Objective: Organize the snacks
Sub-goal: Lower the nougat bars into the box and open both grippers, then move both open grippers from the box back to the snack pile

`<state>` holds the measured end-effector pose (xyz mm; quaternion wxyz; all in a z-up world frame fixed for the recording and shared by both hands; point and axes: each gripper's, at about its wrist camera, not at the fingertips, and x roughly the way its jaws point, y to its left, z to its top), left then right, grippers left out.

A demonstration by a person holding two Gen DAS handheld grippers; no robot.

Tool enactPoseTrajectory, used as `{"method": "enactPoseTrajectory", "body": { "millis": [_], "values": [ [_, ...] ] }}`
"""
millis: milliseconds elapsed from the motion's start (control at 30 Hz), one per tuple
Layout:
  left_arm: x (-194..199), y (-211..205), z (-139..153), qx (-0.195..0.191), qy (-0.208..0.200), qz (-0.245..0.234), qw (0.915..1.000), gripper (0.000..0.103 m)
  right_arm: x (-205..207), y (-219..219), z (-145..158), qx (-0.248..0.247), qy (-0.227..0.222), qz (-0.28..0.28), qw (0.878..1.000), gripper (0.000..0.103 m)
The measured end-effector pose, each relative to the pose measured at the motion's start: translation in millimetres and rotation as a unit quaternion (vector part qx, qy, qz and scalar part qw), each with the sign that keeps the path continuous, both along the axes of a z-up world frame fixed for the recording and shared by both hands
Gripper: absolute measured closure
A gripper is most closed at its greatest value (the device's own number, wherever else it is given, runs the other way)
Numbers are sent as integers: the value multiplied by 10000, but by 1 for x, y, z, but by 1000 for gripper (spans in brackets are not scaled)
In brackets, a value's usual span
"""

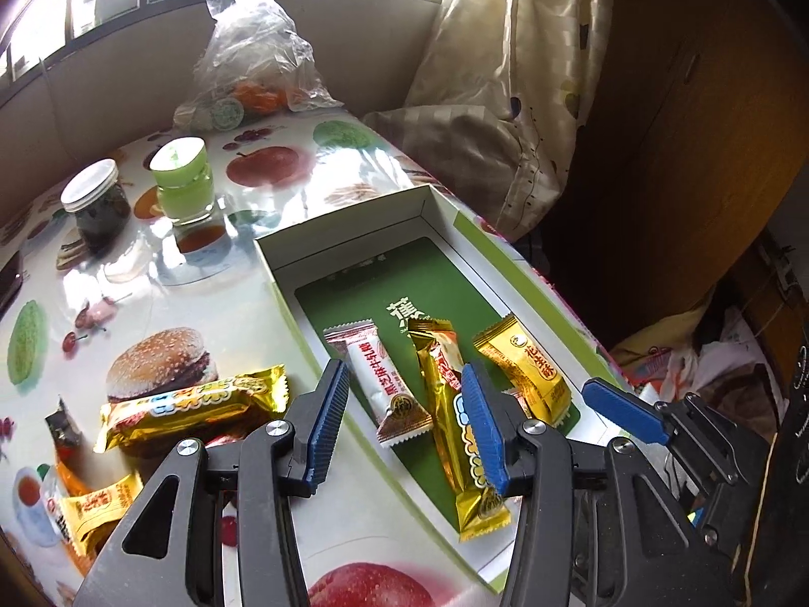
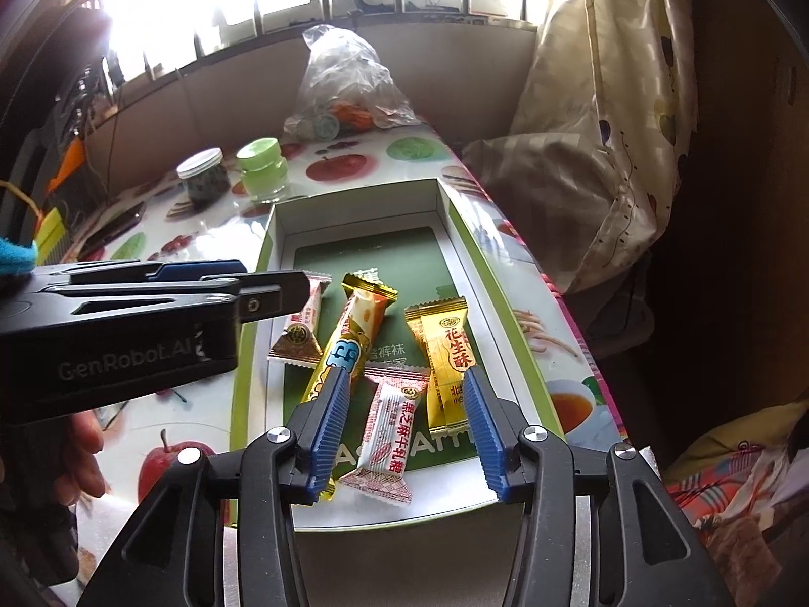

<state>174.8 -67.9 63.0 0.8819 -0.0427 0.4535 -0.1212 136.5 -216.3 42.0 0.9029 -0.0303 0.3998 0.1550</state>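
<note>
An open cardboard box (image 1: pixel 430 202) with a green floor lies on the fruit-print table. In it lie a white candy (image 1: pixel 379 379), a long gold bar (image 1: pixel 455 404) and a gold peanut candy (image 1: pixel 526 369). My left gripper (image 1: pixel 404 379) hovers open over the box's left side, nothing pressed between its pads. My right gripper (image 2: pixel 407 377) stands open above a second white candy (image 2: pixel 387 435) and the gold peanut candy (image 2: pixel 445 354), gripping neither. The left gripper (image 2: pixel 273 275) reaches in from the left in the right wrist view. Outside the box lie another gold bar (image 1: pixel 192 409) and a small gold candy (image 1: pixel 96 511).
A dark jar with a white lid (image 1: pixel 96 202) and a green jar (image 1: pixel 182 177) stand at the back left. A clear plastic bag (image 1: pixel 253 60) sits by the far wall. Cream bedding (image 1: pixel 505 101) hangs past the table's right edge. A hand (image 2: pixel 86 445) shows at lower left.
</note>
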Motion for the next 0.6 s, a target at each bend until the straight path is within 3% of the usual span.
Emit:
{"method": "enactPoseTrajectory", "body": {
  "millis": [600],
  "values": [
    [-59,53,19,139,-330,657,9972,54,-27,27,21,225,-142,262,9993,55]
  ]
}}
